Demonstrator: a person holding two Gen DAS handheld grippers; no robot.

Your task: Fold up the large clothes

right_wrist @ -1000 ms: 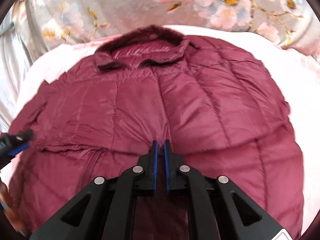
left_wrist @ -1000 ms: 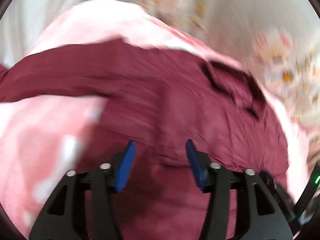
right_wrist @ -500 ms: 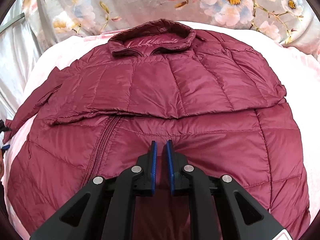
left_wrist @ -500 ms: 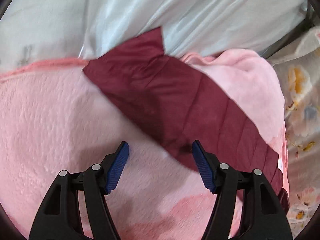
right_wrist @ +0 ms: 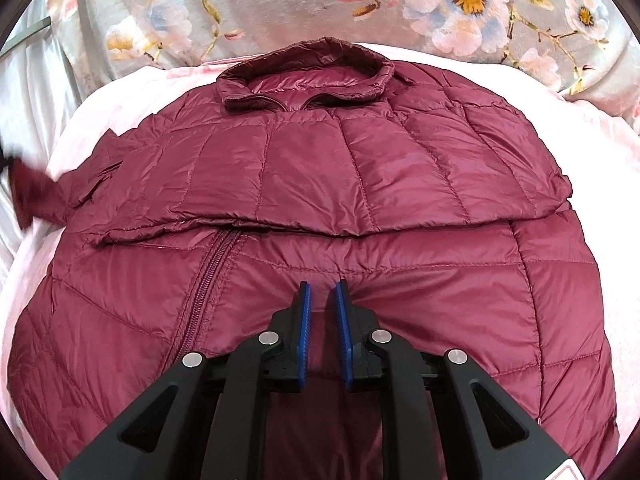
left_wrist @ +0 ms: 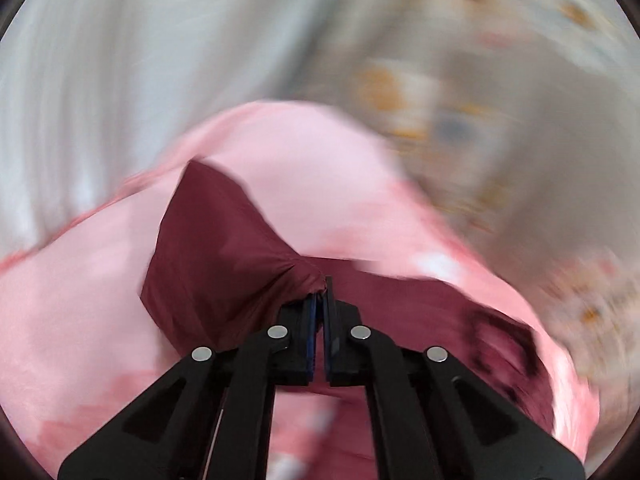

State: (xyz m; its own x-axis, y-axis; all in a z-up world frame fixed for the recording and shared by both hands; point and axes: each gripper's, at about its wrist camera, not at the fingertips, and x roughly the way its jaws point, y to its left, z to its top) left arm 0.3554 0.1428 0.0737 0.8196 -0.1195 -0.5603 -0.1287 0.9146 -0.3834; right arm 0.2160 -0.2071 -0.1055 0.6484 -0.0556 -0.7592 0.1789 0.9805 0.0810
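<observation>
A maroon quilted jacket (right_wrist: 320, 184) lies spread on a pink blanket (right_wrist: 600, 160), collar (right_wrist: 308, 68) at the far end and zipper (right_wrist: 208, 276) running toward me. Its upper part is folded down over the body. My left gripper (left_wrist: 320, 298) is shut on the end of the jacket's sleeve (left_wrist: 224, 264), which hangs bunched from the pads above the blanket; that sleeve (right_wrist: 36, 188) also shows at the left edge of the right wrist view. My right gripper (right_wrist: 323, 292) sits low over the jacket's lower front. Its jaws are opening, a narrow gap showing fabric below.
A grey floral cloth (right_wrist: 280, 0) lies beyond the collar. White satin sheet (right_wrist: 28, 92) borders the blanket on the left. The left wrist view is motion-blurred, with pink blanket (left_wrist: 80, 300) below and white sheet (left_wrist: 100, 60) behind.
My left gripper went from open over the flat sleeve to shut on it and lifted it. The right gripper's pads have parted slightly, and the jacket's top now lies folded down.
</observation>
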